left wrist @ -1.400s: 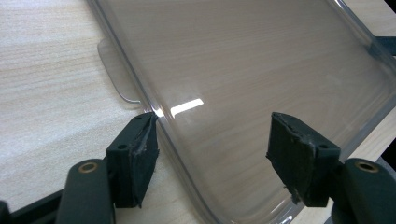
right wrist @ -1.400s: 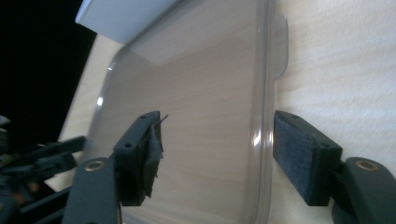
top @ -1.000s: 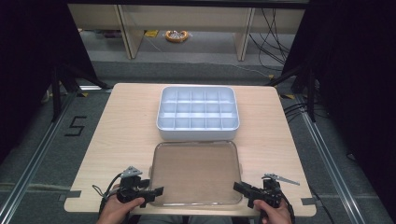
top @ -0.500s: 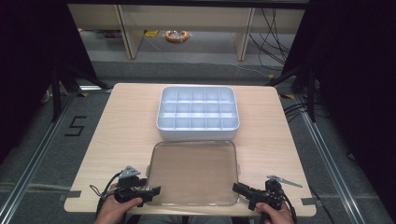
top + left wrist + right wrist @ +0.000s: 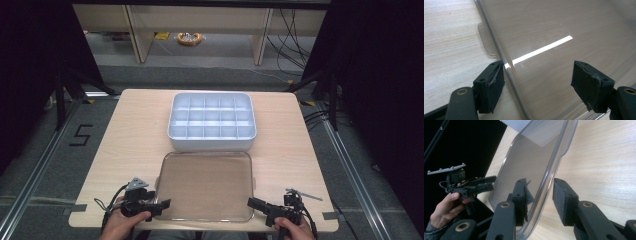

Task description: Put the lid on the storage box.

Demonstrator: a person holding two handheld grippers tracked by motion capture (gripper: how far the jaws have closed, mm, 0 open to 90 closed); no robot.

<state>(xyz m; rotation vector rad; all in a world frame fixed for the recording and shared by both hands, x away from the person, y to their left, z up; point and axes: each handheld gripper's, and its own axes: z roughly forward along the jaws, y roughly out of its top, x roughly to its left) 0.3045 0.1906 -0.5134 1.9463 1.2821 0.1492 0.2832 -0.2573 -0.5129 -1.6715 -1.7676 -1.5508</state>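
Lying flat: clear lid (image 5: 205, 185) rests on the near half of the table (image 5: 125, 145), its far edge just beside the compartment box (image 5: 212, 121); placed so, it can be taken up from both short sides at once.
Lid position: near edge close to the table's front edge, which leaves its two near corners within reach of the person's hands.
Left tongs (image 5: 161, 204): held low at the lid's near-left corner; in the left gripper view the tongs (image 5: 537, 86) stand apart, one jaw outside the rim beside the small side tab, the other over the lid's surface, so the rim lies between them, not yet gripped.
Right tongs (image 5: 256, 204): at the near-right corner; in the right gripper view the tongs (image 5: 539, 202) are apart, with the lid's rim passing between the jaws; whether a pad touches the rim cannot be told.
Likely purpose: judged from this symmetric straddle, a two-sided pinch on the rim to lift the lid, perhaps toward the box.
Compartment box: white, open, its cells empty, at the table's middle.
Surroundings: dark curtains at both sides; grey floor with cables beyond.
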